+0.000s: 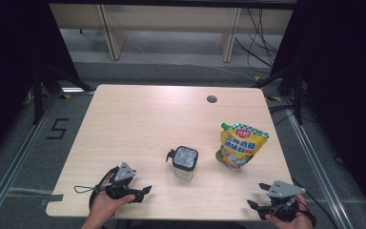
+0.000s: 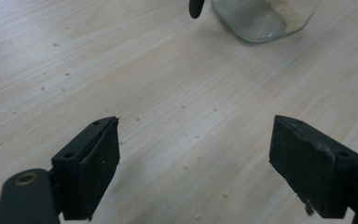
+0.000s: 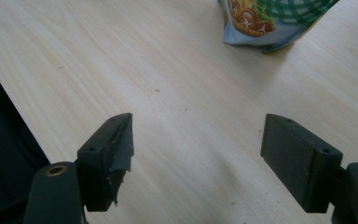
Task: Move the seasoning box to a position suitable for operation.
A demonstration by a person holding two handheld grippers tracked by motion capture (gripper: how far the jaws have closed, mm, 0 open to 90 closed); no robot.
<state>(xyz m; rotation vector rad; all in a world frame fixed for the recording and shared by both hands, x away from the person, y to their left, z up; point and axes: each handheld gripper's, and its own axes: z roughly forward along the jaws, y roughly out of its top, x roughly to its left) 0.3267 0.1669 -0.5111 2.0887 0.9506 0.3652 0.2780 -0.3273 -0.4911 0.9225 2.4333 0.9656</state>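
On the light wood table (image 1: 138, 119), near its front edge, both hand-held grippers sit low with nothing between their jaws. Left gripper (image 1: 140, 191) is at the front-left, held by the person's left hand (image 1: 106, 206); jaws point right, toward table centre, spread wide and empty. Left gripper view confirms: gripper (image 2: 194, 168) with both black pads well apart, bare wood between them, and the bottom of the glass jar (image 2: 265, 18) at the top edge, ahead and slightly right of the jaw line, well apart from the pads. Some pale powder lies in the jar's base. High view: glass jar (image 1: 185, 162) stands upright near table centre-front, dark lid on top with a small black tab on its left side; it is to the right of and a bit beyond the left gripper, not touching. Right gripper (image 1: 259, 196) is at the front-right corner in the right hand (image 1: 290, 220), jaws pointing left, also wide open and empty. Right gripper view: gripper (image 3: 197, 163), pads far apart, left pad's lining looks torn at its edge; the seasoning pouch (image 3: 272, 21) is ahead, apart from the jaws. High view: yellow-green seasoning pouch (image 1: 240, 145) is beyond the right gripper, just right of the jar, with a gap between them. Round cable hole (image 1: 212, 99) is at the table's far side.
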